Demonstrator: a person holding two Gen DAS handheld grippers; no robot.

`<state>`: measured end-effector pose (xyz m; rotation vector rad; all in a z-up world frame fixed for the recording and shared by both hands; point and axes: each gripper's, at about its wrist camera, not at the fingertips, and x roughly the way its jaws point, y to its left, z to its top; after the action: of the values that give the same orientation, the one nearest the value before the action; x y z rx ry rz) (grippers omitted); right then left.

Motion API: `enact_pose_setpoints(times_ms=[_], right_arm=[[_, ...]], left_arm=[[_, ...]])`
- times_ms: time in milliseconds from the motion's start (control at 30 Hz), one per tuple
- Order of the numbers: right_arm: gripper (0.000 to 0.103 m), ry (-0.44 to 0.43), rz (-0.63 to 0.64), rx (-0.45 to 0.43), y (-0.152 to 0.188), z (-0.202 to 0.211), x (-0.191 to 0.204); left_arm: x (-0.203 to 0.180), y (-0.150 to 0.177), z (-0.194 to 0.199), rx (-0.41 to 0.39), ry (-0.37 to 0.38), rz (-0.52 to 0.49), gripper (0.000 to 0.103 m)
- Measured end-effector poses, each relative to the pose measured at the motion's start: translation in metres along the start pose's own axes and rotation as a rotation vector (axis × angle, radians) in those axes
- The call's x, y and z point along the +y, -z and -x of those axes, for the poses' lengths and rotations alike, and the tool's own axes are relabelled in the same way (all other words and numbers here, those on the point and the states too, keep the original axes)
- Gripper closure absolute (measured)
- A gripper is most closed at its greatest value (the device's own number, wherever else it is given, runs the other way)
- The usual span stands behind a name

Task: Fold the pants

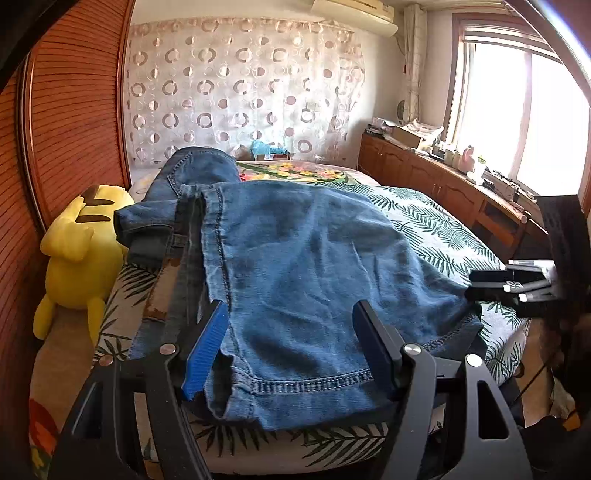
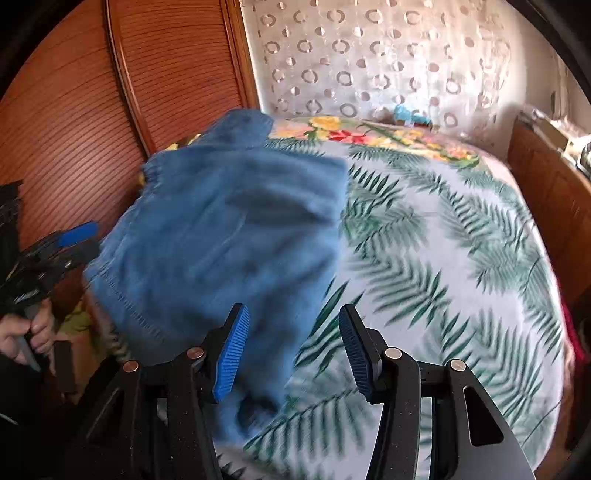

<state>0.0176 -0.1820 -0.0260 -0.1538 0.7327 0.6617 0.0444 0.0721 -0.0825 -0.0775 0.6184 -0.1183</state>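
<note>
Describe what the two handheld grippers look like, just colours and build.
Both match: the left gripper and right gripper have matte black angular linkage arms with triangular cutouts and round silver pivot pins. Each finger ends in a ribbed bright blue pad. A bare hand grips the left gripper's handle. No cables or markings are clearly visible.

Bedroom. Bed (image 1: pixel 424 221) under a palm-leaf sheet. Slatted wooden wardrobe doors (image 1: pixel 74 110) at left. Sheer curtain (image 1: pixel 240 92) with ring pattern covers the far wall; air conditioner (image 1: pixel 354 13) above. Low wooden cabinets (image 1: pixel 424 173) run under a bright window (image 1: pixel 517 110) at right.
</note>
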Motion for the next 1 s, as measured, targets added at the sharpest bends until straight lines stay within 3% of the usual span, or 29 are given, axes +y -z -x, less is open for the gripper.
enact_pose_setpoints(times_ms=[167,333,400,700,1000], right_arm=[[0.062,-0.016,-0.009,0.037,0.012,-0.003,0.005],[0.092,-0.043,0.004,0.040,0.015,-0.004,0.009],[0.096,-0.042,0.013,0.018,0.016,0.004,0.011],[0.096,-0.050,-0.016,0.002,0.025,0.011,0.005],[0.070,-0.007,-0.069,-0.009,0.010,-0.009,-0.004]], left_arm=[[-0.006,0.001,-0.003,0.007,0.007,-0.006,0.032],[-0.007,0.003,-0.006,0.017,0.006,-0.007,0.032],[-0.007,0.005,-0.007,0.020,0.005,-0.005,0.032],[-0.004,0.008,-0.011,0.033,0.002,0.000,0.032],[-0.006,0.009,-0.013,0.035,0.008,-0.008,0.032]])
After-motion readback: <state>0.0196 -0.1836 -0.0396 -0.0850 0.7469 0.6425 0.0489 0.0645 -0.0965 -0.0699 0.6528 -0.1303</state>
